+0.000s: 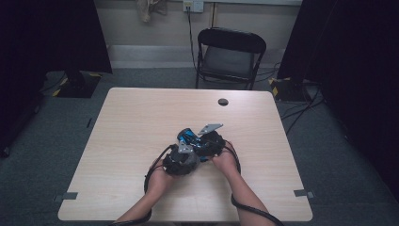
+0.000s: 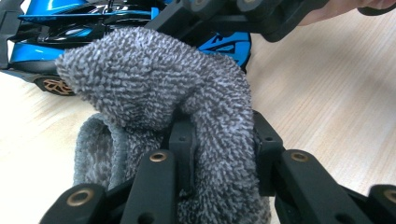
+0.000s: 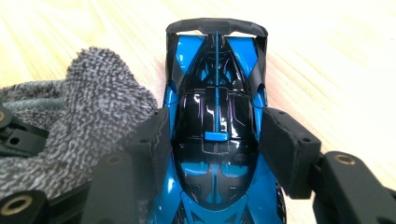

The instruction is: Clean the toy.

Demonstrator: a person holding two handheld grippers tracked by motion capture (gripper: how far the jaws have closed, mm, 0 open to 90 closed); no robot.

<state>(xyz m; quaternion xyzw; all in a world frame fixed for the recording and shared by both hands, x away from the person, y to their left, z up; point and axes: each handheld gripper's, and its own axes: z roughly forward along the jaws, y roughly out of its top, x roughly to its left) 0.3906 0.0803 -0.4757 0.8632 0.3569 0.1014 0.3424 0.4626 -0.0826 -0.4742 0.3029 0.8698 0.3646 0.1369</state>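
A blue and black toy racing car (image 3: 215, 116) stands on the wooden table (image 1: 141, 117), its rear wing pointing away from me in the right gripper view. My right gripper (image 3: 217, 140) is shut on the car, one pad on each side of its body. My left gripper (image 2: 222, 140) is shut on a grey terry cloth (image 2: 154, 79), which bulges up over its jaws. The cloth (image 3: 88, 112) lies against the car's left flank. In the high view both grippers (image 1: 181, 160) (image 1: 209, 143) meet at the table's middle around the car (image 1: 187, 137).
A black folding chair (image 1: 230, 52) stands beyond the table's far edge. A round dark grommet (image 1: 223, 101) sits in the tabletop at the back. Cables (image 1: 301, 110) trail on the floor at the right. Grey tape marks (image 1: 301, 193) lie near the front corners.
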